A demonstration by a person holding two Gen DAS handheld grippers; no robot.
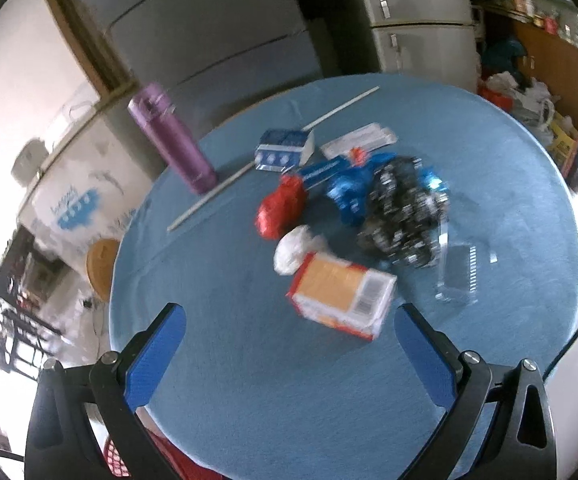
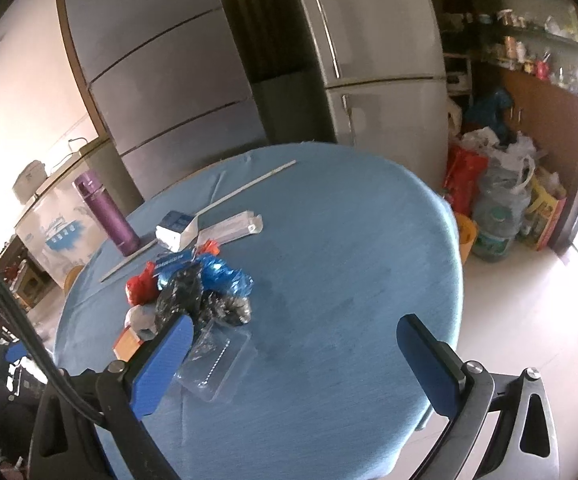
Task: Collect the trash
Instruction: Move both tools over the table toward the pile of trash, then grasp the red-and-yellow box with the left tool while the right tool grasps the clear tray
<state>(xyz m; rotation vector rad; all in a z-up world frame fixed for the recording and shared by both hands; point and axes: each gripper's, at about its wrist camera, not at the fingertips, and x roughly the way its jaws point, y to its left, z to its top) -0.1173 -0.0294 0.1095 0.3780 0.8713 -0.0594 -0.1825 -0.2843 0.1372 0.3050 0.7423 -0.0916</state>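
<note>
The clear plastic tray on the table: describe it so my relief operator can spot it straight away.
Start at the round blue table and find the heap of crumpled wrappers. The clear plastic tray lies flat at the heap's near edge, just below the black-and-white wrapper. It is the only see-through item: a rigid ribbed rectangle showing the blue cloth through it, unlike the coloured, scrunched pieces beside it.

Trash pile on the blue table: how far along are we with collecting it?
Nothing looks collected yet. The orange box, white wad, red wrapper, blue wrapper, black wrapper and clear tray all lie on the table. Left gripper and right gripper are open and empty. Everything remains.
</note>
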